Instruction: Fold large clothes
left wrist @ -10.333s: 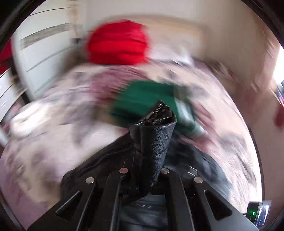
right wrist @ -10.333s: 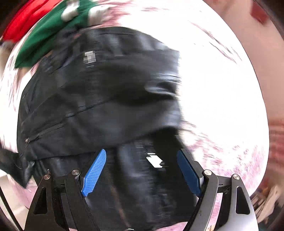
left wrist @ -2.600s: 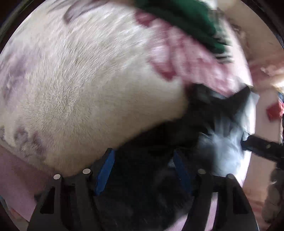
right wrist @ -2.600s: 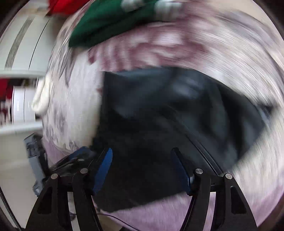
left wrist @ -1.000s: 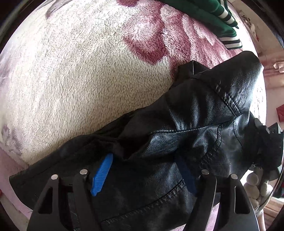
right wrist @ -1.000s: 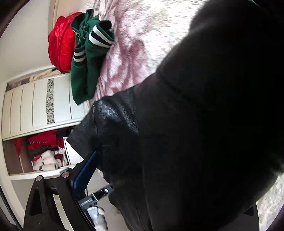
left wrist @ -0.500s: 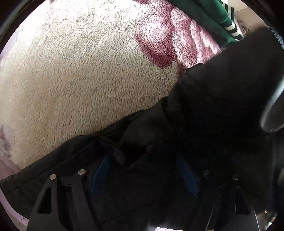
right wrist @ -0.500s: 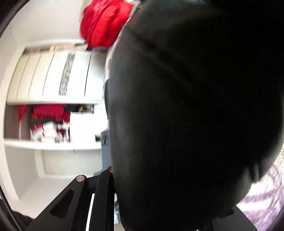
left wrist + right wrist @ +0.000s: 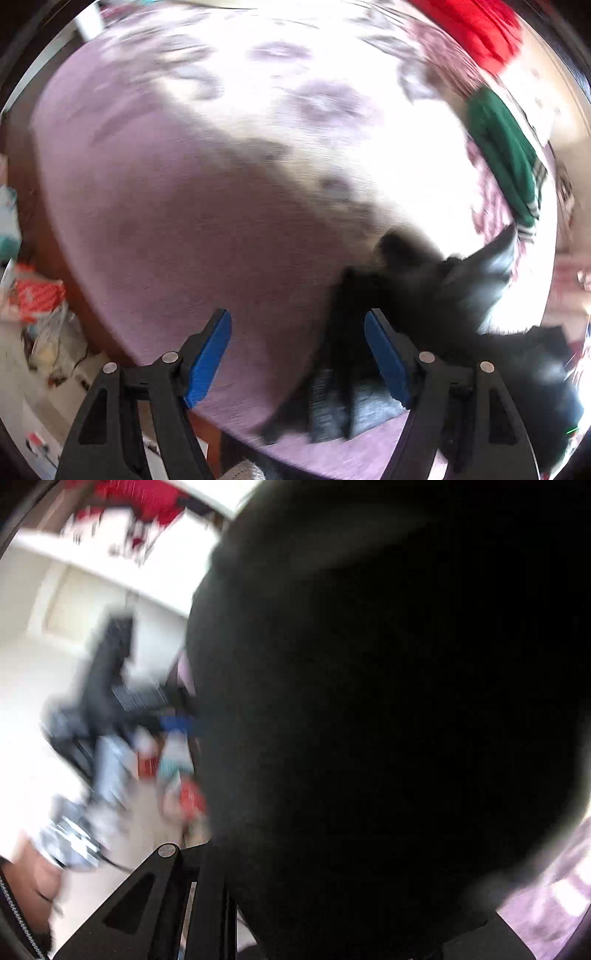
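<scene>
My left gripper [image 9: 297,354] jaws apart, empty; black leather jacket [image 9: 436,295] lies right of them; right gripper's jaws hidden behind jacket, can't tell

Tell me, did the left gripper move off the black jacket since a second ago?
Yes. The left gripper, open, now frames bare blanket; the black jacket lies to its right, no longer between the fingers.
</scene>
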A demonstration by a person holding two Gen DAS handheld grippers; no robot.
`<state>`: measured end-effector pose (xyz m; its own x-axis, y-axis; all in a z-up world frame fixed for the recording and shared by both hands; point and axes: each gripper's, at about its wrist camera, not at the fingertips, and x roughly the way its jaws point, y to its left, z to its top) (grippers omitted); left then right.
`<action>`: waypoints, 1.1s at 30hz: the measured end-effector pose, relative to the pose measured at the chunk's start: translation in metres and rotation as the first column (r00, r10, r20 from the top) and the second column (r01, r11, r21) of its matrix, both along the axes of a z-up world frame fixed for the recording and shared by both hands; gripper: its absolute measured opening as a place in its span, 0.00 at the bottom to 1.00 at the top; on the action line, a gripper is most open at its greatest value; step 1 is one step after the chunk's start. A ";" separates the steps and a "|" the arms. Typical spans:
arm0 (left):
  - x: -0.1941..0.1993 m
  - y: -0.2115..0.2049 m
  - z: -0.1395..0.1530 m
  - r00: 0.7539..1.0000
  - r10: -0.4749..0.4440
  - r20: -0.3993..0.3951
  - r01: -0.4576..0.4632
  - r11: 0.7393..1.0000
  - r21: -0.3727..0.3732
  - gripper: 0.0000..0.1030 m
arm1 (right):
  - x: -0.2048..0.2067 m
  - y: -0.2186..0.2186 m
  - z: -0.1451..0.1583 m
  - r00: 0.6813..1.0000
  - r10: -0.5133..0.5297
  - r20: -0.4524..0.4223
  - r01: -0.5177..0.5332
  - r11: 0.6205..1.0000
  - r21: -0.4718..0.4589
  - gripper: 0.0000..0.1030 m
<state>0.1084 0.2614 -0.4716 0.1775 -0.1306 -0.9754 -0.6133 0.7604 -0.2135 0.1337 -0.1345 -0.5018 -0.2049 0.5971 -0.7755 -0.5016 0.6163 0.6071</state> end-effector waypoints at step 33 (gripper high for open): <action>-0.025 -0.068 -0.080 0.977 -0.168 -0.128 0.167 0.986 -0.019 0.86 | 0.136 0.119 -0.129 0.799 0.295 -0.524 -0.288 0.953 0.098 0.84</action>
<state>0.0834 0.1931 -0.5519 0.0258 -0.1558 -0.9874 -0.5002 0.8532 -0.1477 0.2698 -0.0157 -0.6305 -0.7450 0.4524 -0.4903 -0.2574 0.4831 0.8369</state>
